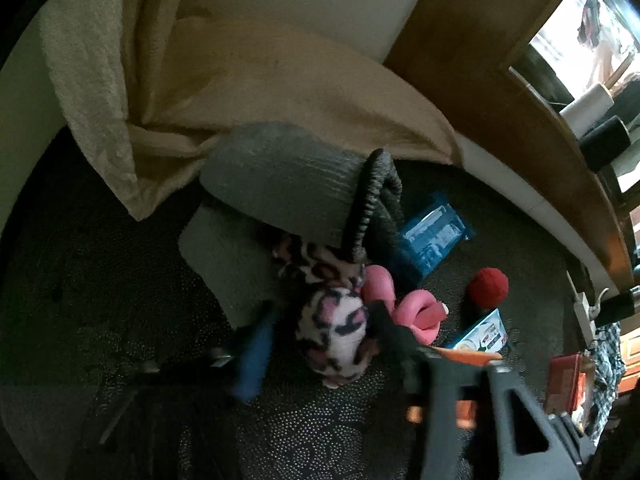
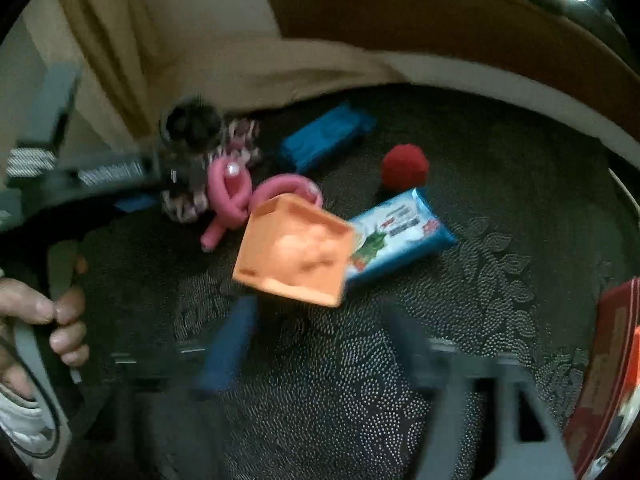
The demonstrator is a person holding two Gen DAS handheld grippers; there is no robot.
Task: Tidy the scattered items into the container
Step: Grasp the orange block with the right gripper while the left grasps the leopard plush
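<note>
My left gripper (image 1: 324, 314) is shut on a pink, black and white leopard-print soft item (image 1: 336, 332), blue finger (image 1: 256, 352) on its left, dark finger on its right. Seen from the right wrist, that gripper (image 2: 176, 176) and the leopard-print item (image 2: 236, 144) are at the left. My right gripper (image 2: 318, 306) is shut on the tilted orange container (image 2: 296, 260), which is blurred. On the dark patterned floor lie pink foam curlers (image 2: 230, 196), a red ball (image 2: 404, 166), a blue packet (image 2: 324, 140) and a blue-white tissue pack (image 2: 400, 236).
A grey woven item with a braided handle (image 1: 280, 184) lies just behind the leopard-print item. A beige blanket (image 1: 280, 80) hangs down behind it. Wooden furniture (image 1: 480, 60) and a white skirting run along the right. A red box (image 2: 608, 360) stands at the right. A hand (image 2: 60, 312) shows at the left.
</note>
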